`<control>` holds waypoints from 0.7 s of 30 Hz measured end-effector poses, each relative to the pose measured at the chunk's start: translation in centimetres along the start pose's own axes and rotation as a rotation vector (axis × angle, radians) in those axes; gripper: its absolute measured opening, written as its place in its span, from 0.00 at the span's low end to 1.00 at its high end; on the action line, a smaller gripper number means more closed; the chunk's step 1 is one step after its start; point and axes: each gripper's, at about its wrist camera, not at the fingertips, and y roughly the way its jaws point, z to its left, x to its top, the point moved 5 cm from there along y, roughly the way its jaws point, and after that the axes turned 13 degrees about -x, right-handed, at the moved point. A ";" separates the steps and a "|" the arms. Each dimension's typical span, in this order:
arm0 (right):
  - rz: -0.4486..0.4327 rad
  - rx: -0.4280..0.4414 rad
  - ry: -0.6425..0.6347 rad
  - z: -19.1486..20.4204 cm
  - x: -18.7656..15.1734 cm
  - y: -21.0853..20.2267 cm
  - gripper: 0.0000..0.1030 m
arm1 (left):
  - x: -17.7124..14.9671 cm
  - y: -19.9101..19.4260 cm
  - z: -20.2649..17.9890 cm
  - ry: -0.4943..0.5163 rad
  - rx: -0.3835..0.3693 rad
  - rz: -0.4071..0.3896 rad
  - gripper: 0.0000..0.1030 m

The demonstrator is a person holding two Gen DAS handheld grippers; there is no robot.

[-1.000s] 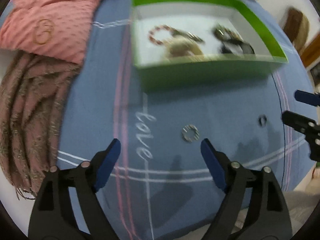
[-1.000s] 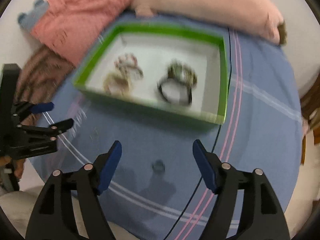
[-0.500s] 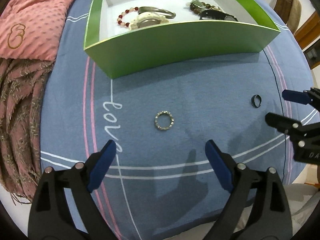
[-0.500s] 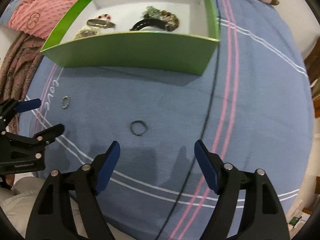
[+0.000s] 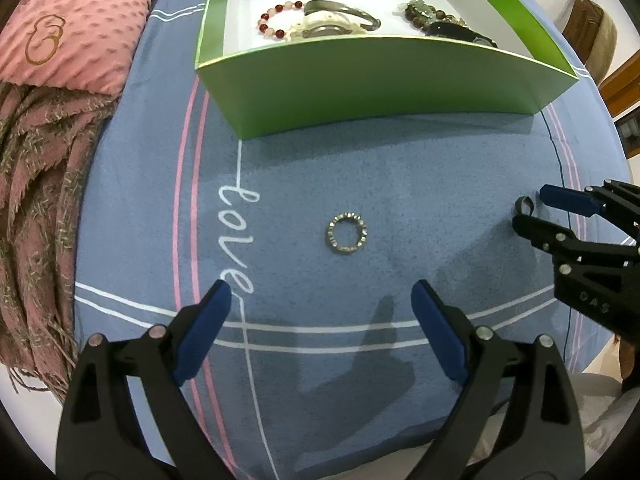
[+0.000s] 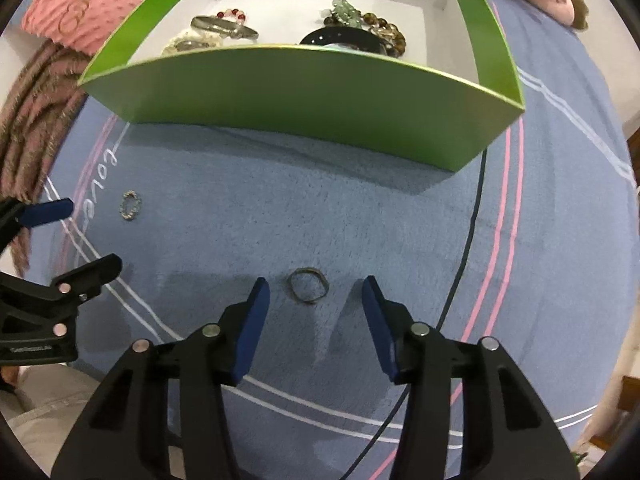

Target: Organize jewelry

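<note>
Progress: partly done, by my reading. The green box (image 5: 384, 92) sits at 12 o'clock in both views and already holds several pieces. Two rings lie outside it on the blue blanket (image 5: 440, 184), so the pick-and-place of both is left.

Count, box contents (near wall hides part of the floor, so minimum figures):
- bead bracelet, red and pale (image 5: 276, 20): 1
- metal bangle (image 5: 344, 10): 1
- pale watch-like piece (image 5: 324, 30), under the bangle: 1
- green/brown bead cluster (image 5: 428, 12), one string or two, cannot tell
- black band (image 5: 460, 34): 1

Count, outside the box:
- stone ring (image 5: 347, 233): 1, flat on the blanket, right of the stitched "love" (image 5: 236, 236).
- plain ring (image 6: 309, 285): 1, flat on the blanket, well right of the first.

Left claw (image 5: 322, 304): wide open, empty, pointing down; stone ring lies at 12 o'clock of its tips, apart from both pads.

Right claw (image 6: 315, 298): jaws have just been closing, now about half open. The plain ring lies between the blue pads, slightly ahead of the tips; neither pad touches it, so no grip yet. From the left view this claw enters at 3 o'clock with the ring at its tips.

Other items: pink cushion (image 5: 76, 20) at 10 o'clock, fringed shawl (image 5: 36, 200) at 9 o'clock. Not part of the task.
</note>
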 end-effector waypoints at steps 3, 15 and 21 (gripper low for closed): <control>-0.013 -0.042 -0.044 0.8 0.0 -0.1 0.32 | 0.4 -0.1 0.4 -0.005 0.001 0.001 0.90; -0.005 -0.014 -0.010 0.4 -0.4 -0.1 0.20 | 3.2 0.3 0.1 0.001 -0.001 -0.041 0.79; -0.005 -0.008 -0.001 -0.5 -0.5 -0.1 0.20 | 3.6 0.9 0.0 0.002 0.021 -0.026 0.77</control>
